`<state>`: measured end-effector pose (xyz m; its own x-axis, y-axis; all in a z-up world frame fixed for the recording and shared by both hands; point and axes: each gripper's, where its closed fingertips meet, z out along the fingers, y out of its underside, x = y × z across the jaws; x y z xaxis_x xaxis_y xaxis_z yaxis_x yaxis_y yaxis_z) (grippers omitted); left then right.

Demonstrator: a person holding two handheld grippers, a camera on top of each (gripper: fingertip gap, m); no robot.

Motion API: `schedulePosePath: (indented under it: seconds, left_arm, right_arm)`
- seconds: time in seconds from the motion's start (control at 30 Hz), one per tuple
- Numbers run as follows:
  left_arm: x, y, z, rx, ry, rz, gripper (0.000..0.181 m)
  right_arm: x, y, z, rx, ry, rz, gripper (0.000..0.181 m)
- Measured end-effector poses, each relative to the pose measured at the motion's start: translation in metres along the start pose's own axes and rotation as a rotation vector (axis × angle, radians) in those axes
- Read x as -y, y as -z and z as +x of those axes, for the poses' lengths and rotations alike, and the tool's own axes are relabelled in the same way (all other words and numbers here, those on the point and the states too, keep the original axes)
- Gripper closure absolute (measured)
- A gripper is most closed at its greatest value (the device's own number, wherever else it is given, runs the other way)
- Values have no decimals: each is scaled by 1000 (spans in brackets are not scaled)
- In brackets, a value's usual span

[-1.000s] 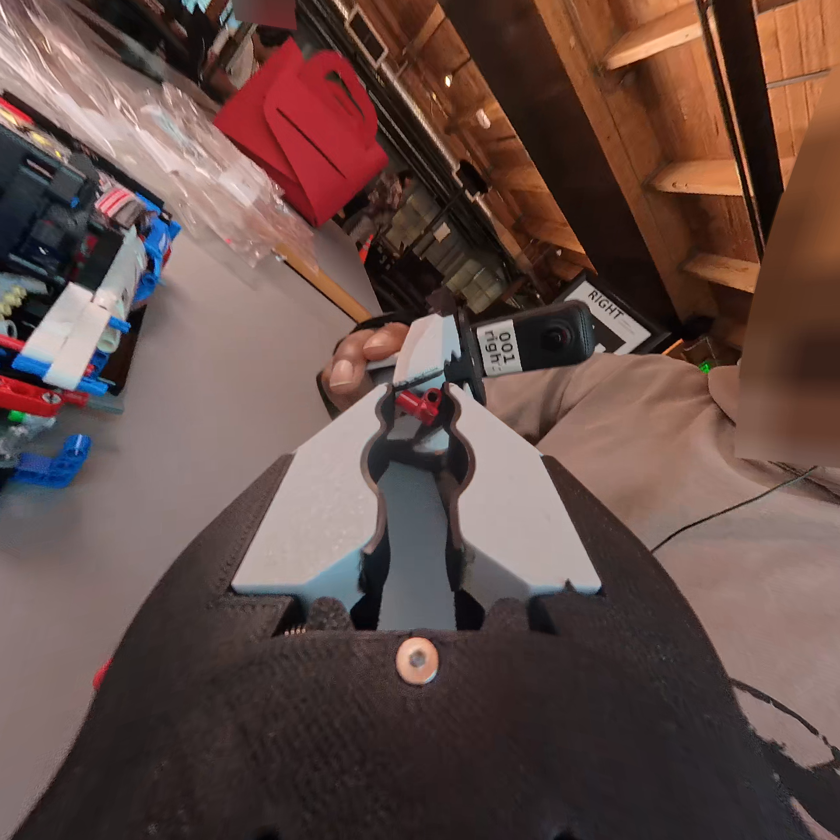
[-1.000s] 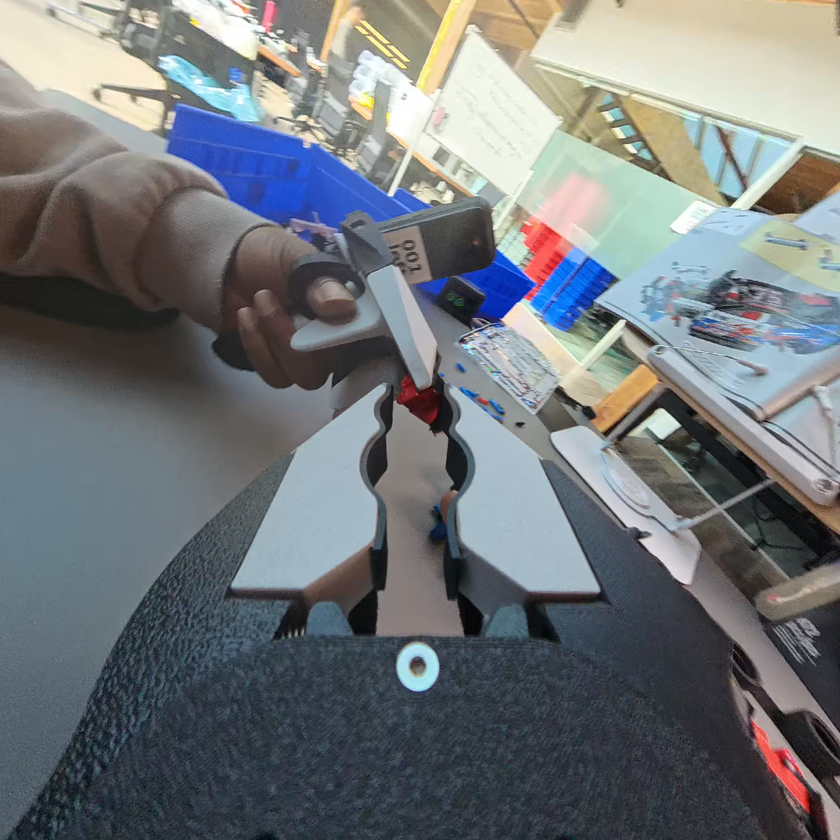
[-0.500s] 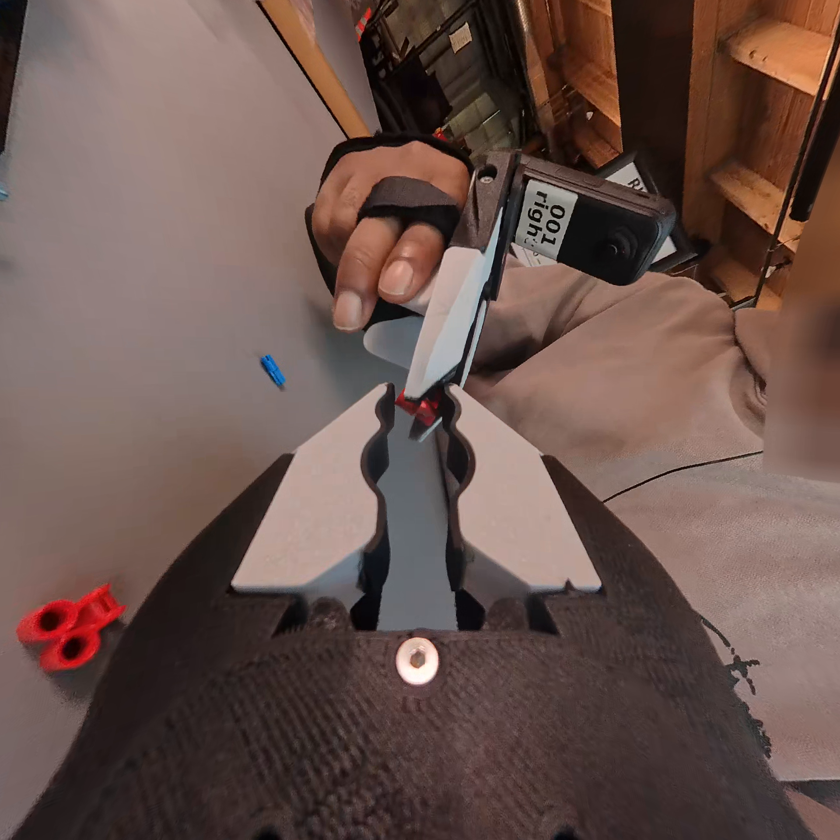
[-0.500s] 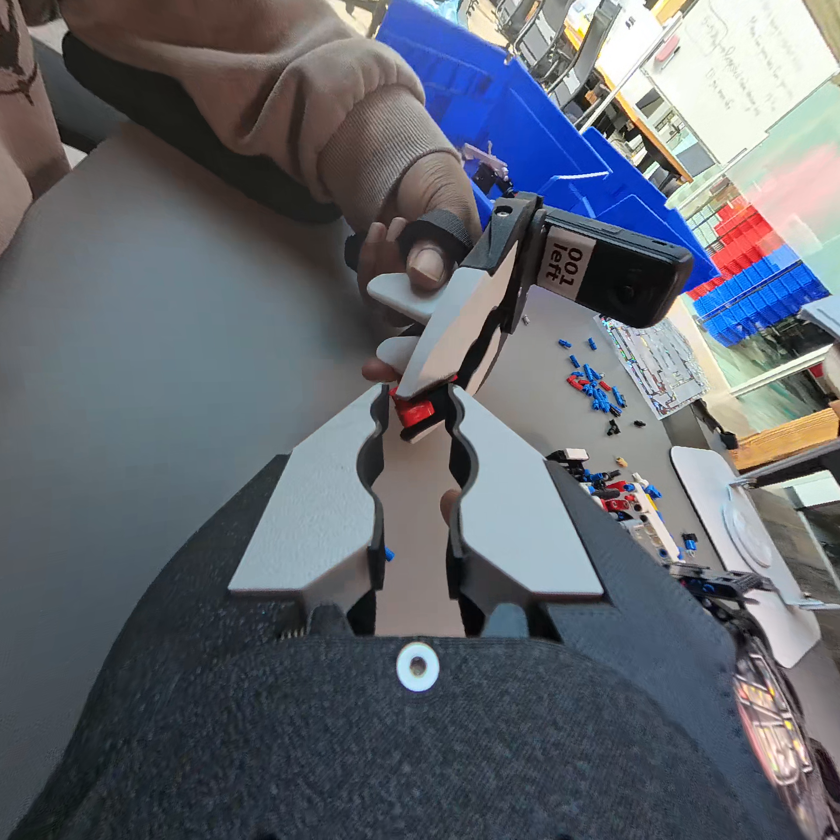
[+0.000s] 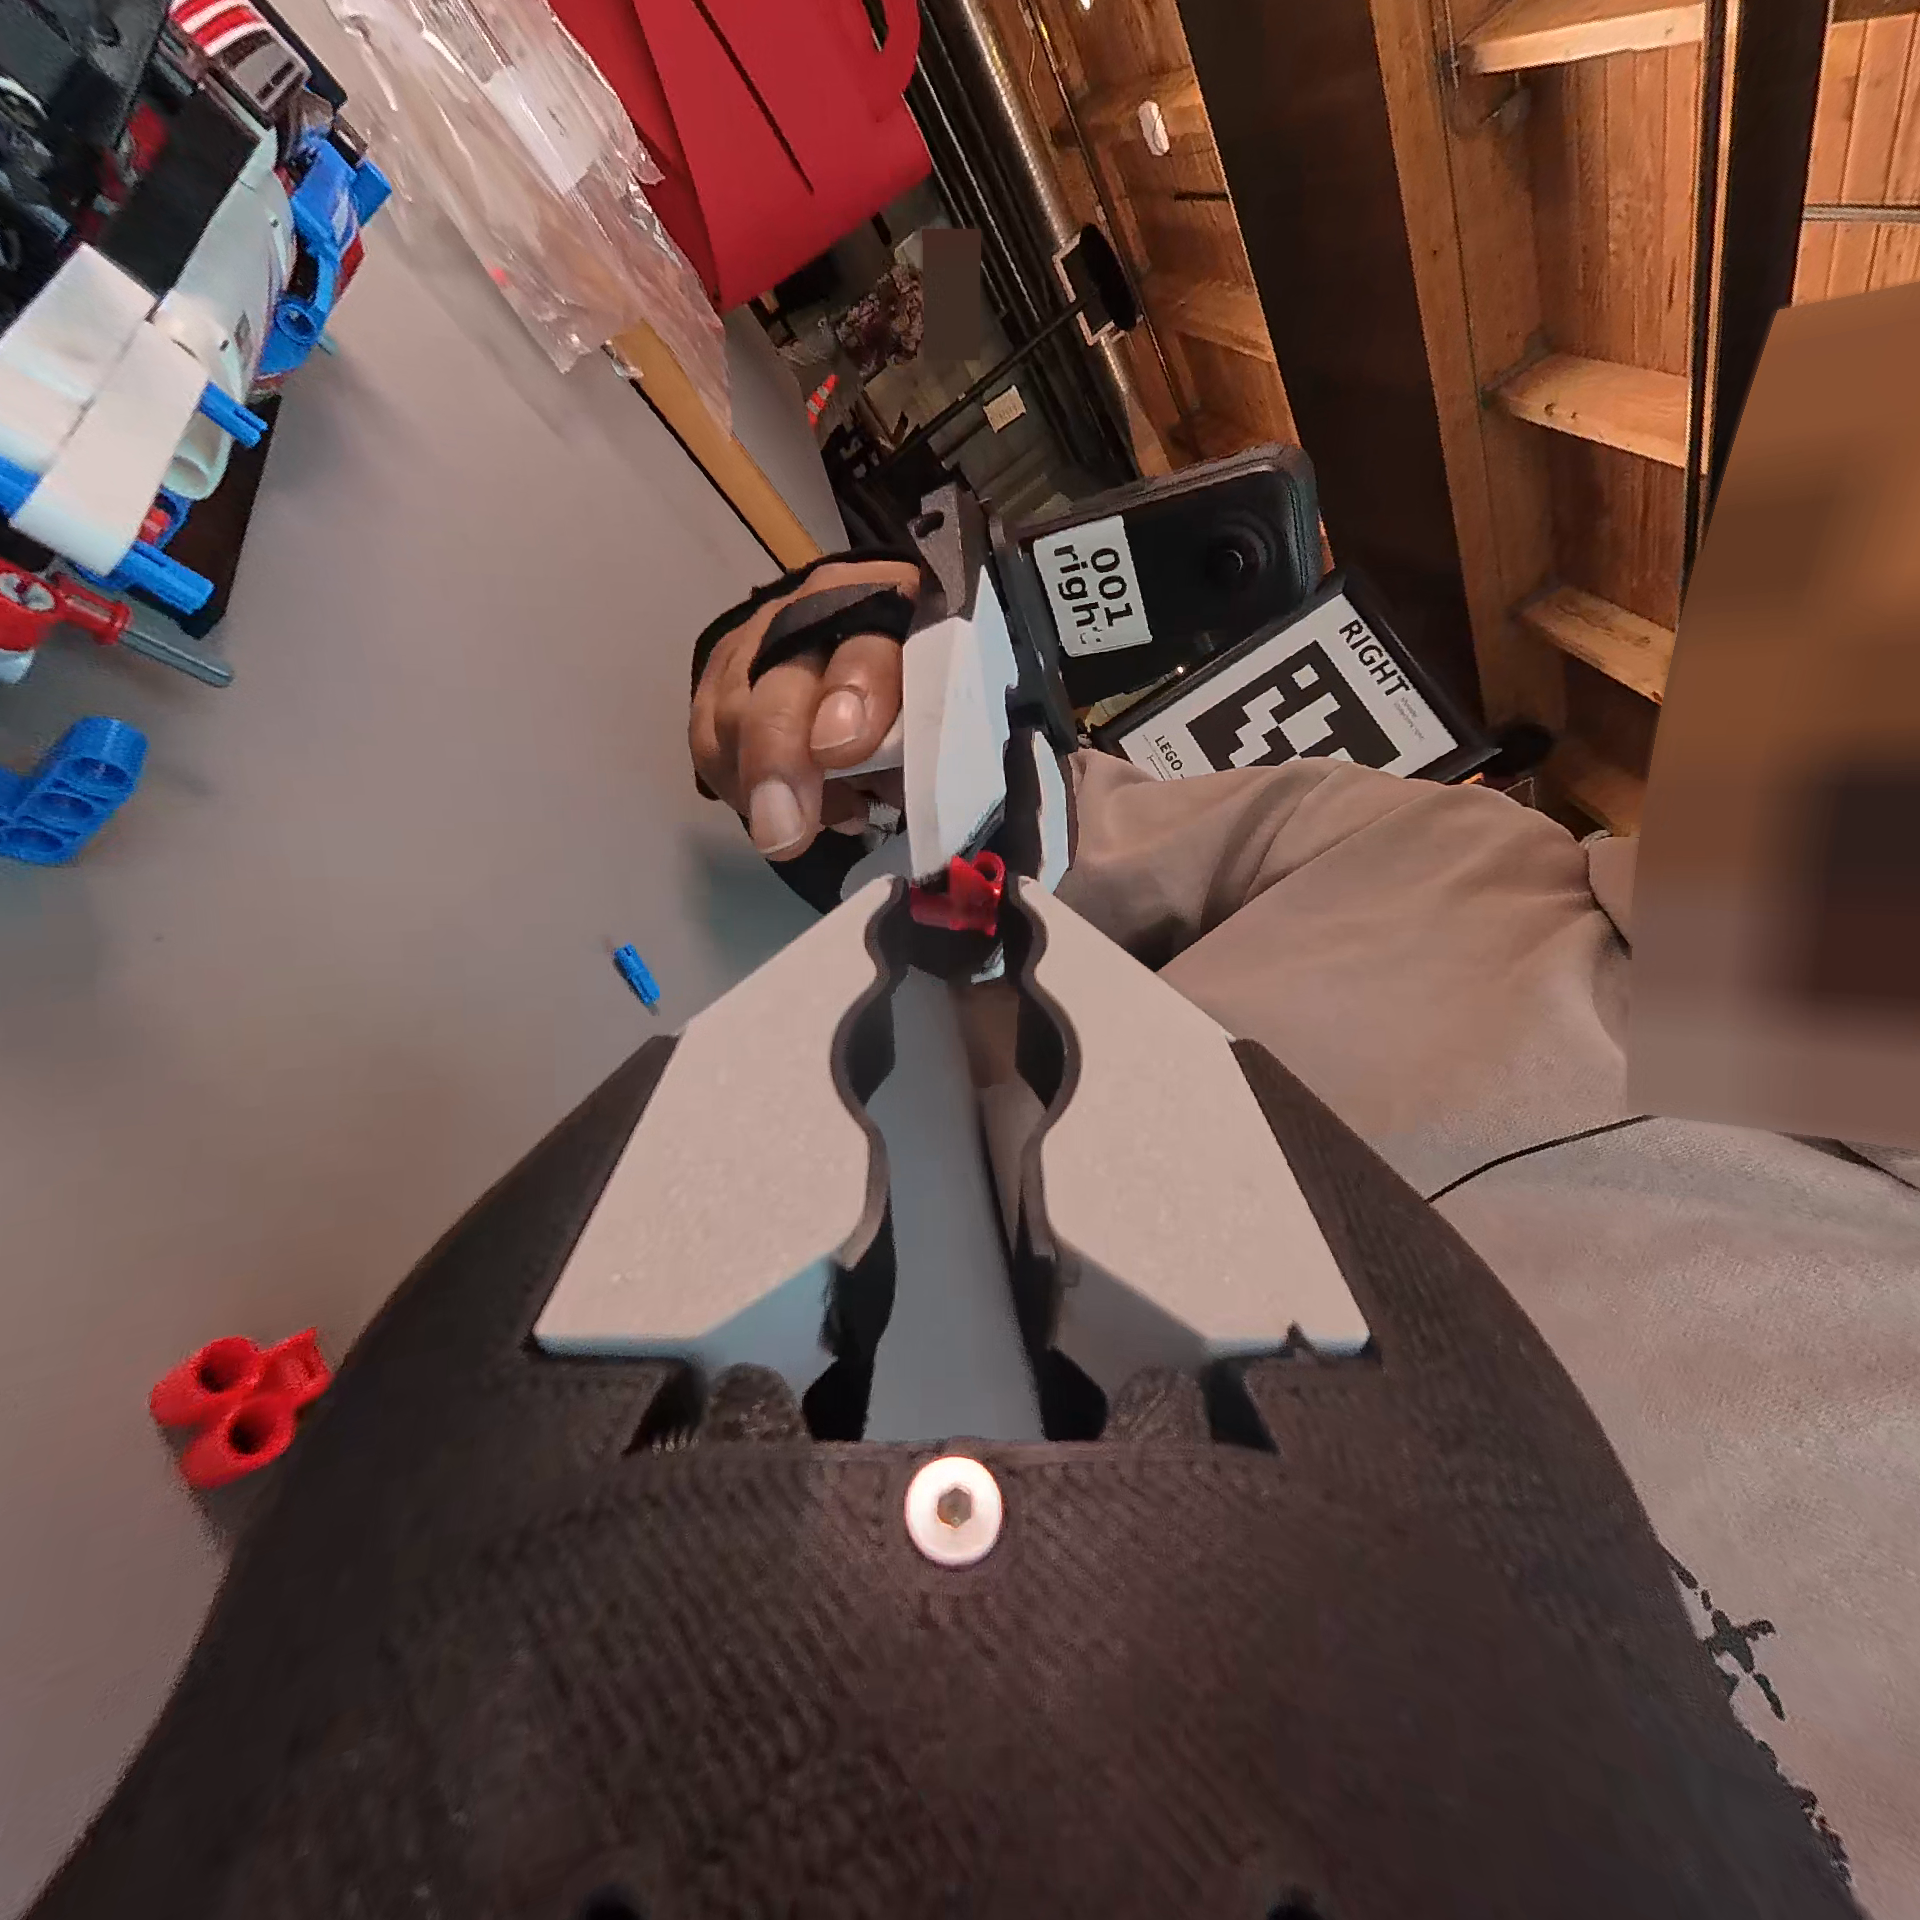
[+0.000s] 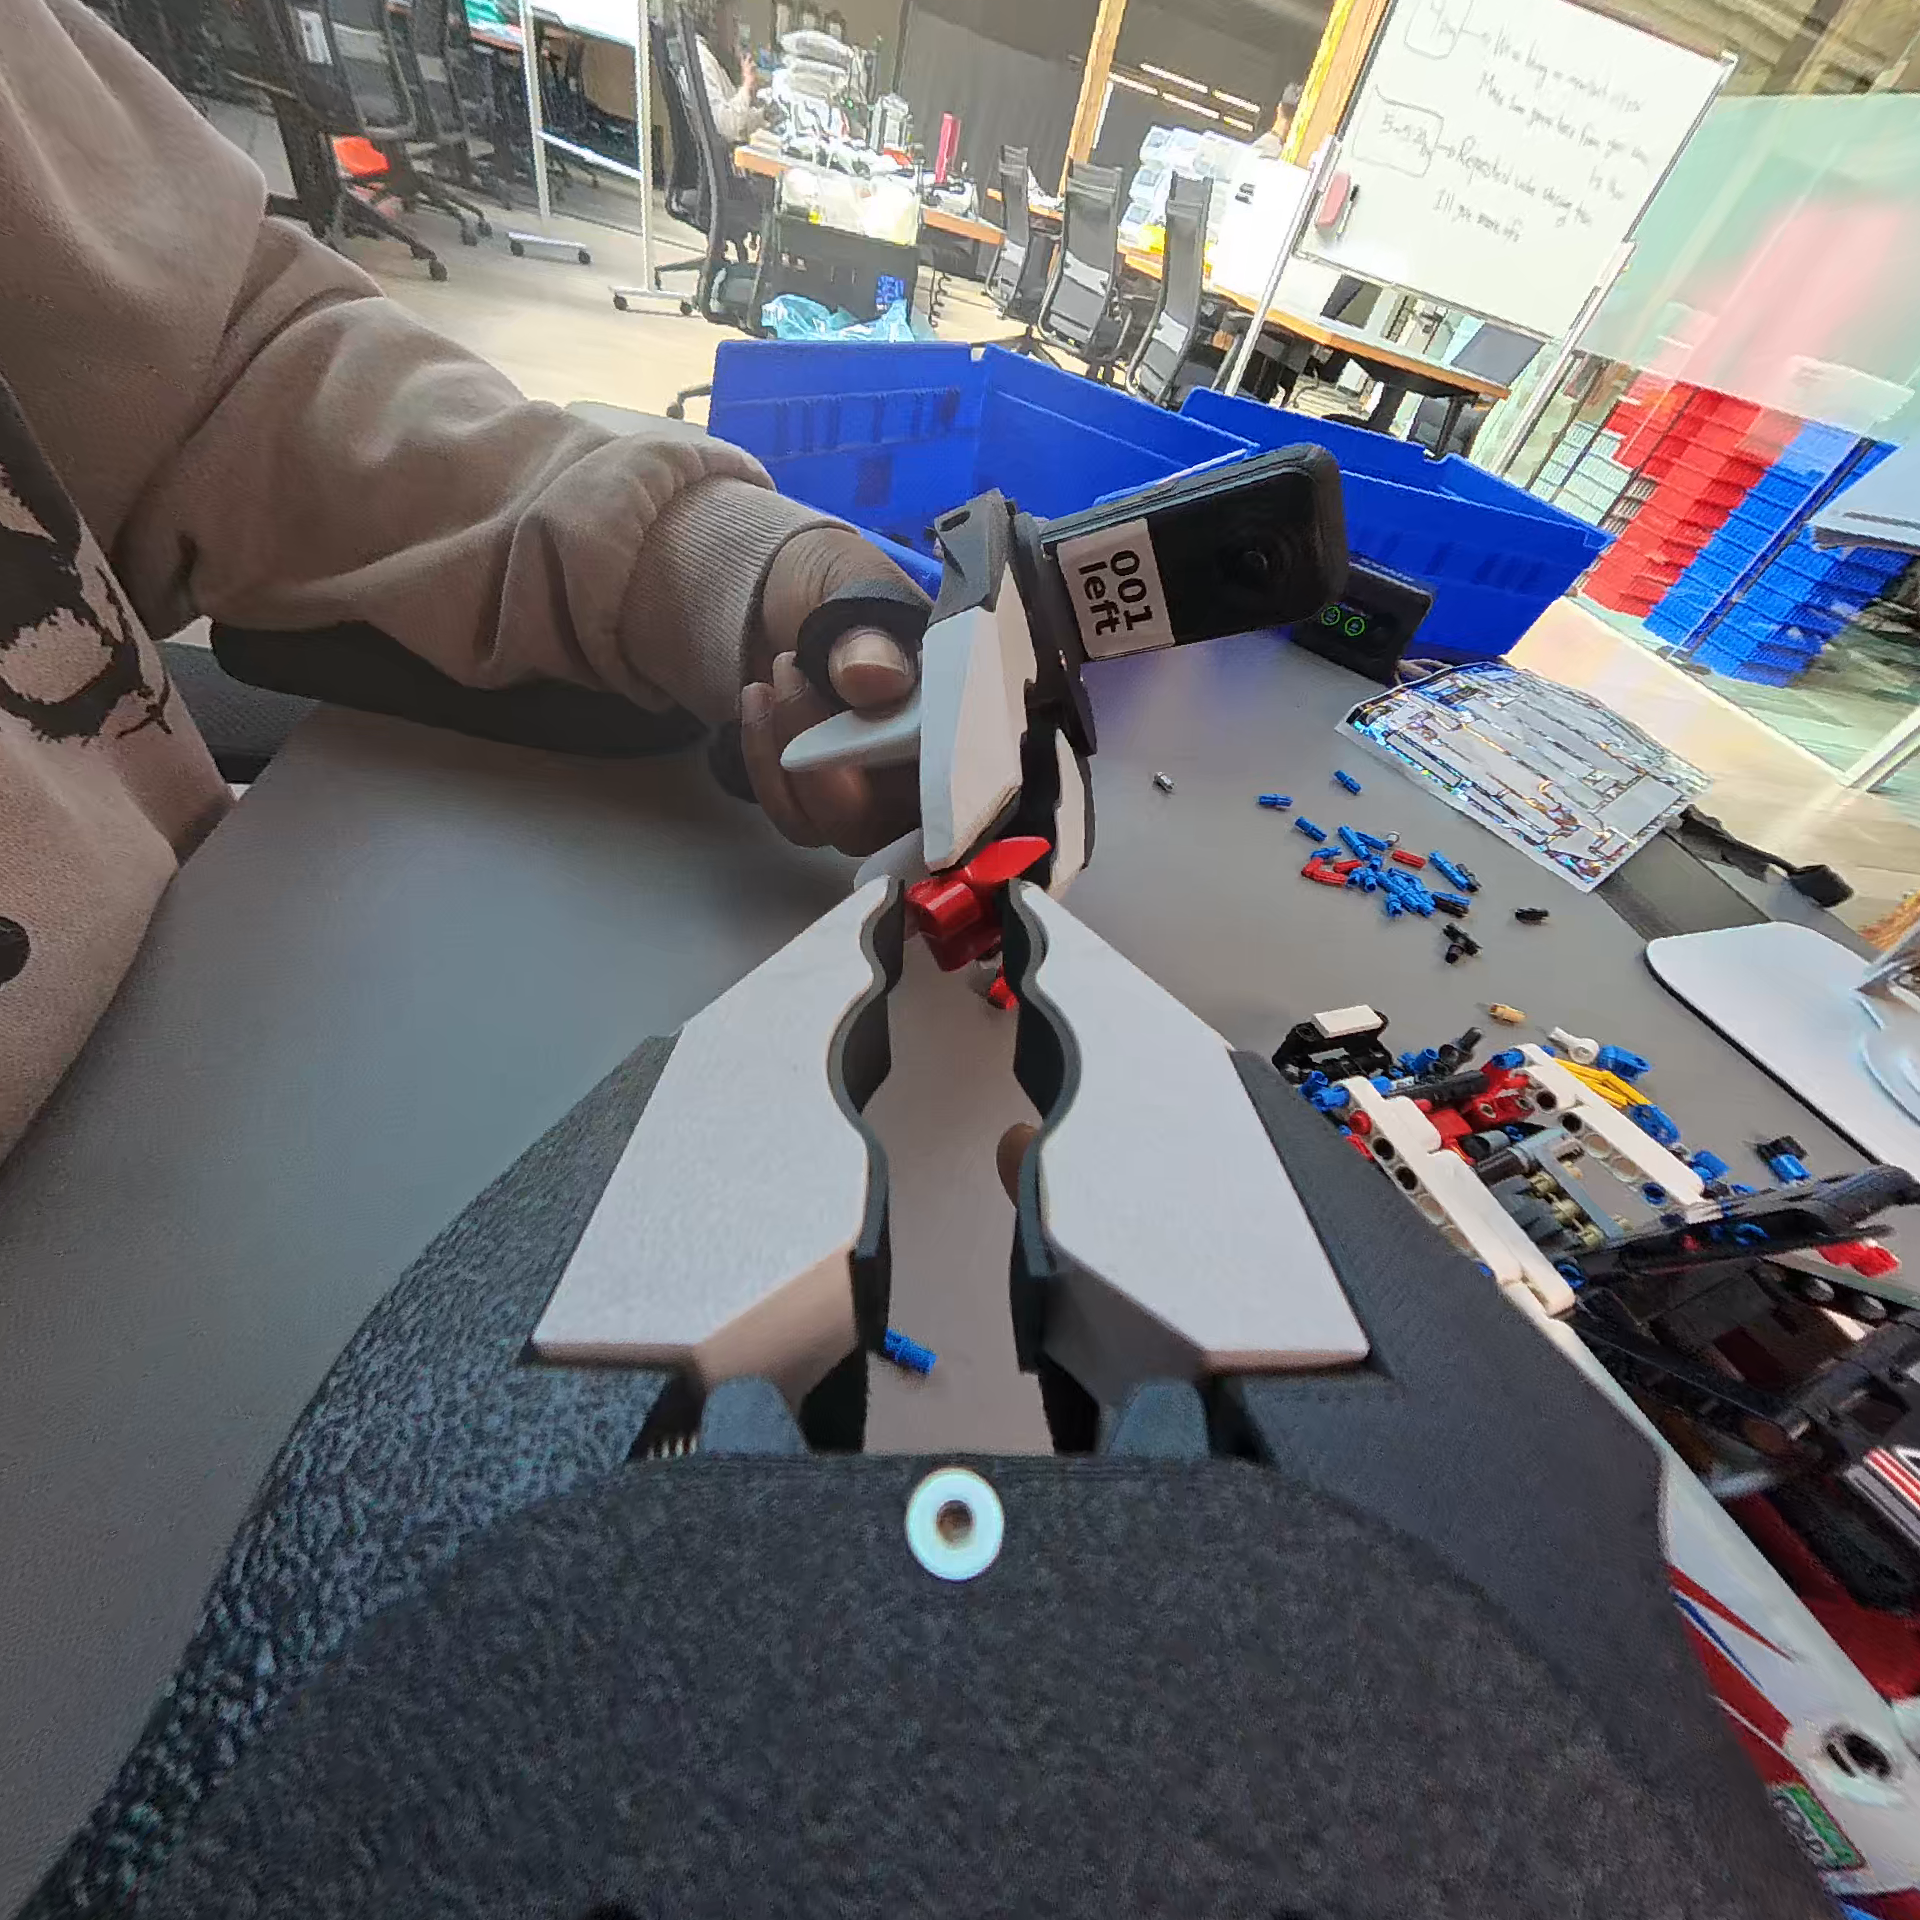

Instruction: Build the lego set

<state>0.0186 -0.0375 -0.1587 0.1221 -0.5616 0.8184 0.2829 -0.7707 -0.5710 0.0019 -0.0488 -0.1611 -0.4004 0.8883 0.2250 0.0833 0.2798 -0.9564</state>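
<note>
Grippers meet tip to tip above the table (image 6: 416, 935): left gripper (image 5: 951, 904) and right gripper (image 6: 951, 914) both pinch the red piece (image 6: 951, 914), tilted flatter than half a second ago.

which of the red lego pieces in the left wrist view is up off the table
The small red connector piece pinched between both grippers' tips. The other, a red two-hole connector, lies loose on the grey table, lower left.

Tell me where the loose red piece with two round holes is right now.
In the left wrist view, the red two-hole piece lies on the grey table at lower left, beside the left gripper's black body.
</note>
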Motion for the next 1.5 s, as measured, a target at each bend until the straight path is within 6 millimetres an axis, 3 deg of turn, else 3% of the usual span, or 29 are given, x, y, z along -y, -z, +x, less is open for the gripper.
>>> schedulePosePath:
  seconds: [0.53,0.83,0.97,1.1,1.2,1.33,1.5]
  left_arm:
    - [16,14,-16,86,48,111,166]
    - [7,9,-20,103,78,67,166]
    - [1,7,-25,147,62,34,166]
    - [-9,9,-36,304,-116,-80,159]
    - [-21,12,-41,388,-242,-200,166]
    - [-39,14,-49,460,-387,-350,161]
    - [-49,13,-54,547,-715,-498,156]
  right_arm:
    - [-10,6,16,-103,108,-76,163]
    - [-15,6,16,-106,151,-101,174]
    - [-23,7,12,-37,48,-130,176]
    - [-38,9,0,100,-167,-209,181]
    - [-55,9,-10,141,-209,-309,181]
    - [-70,8,-19,184,-306,-407,181]
    - [-67,10,-23,230,-566,-415,181]
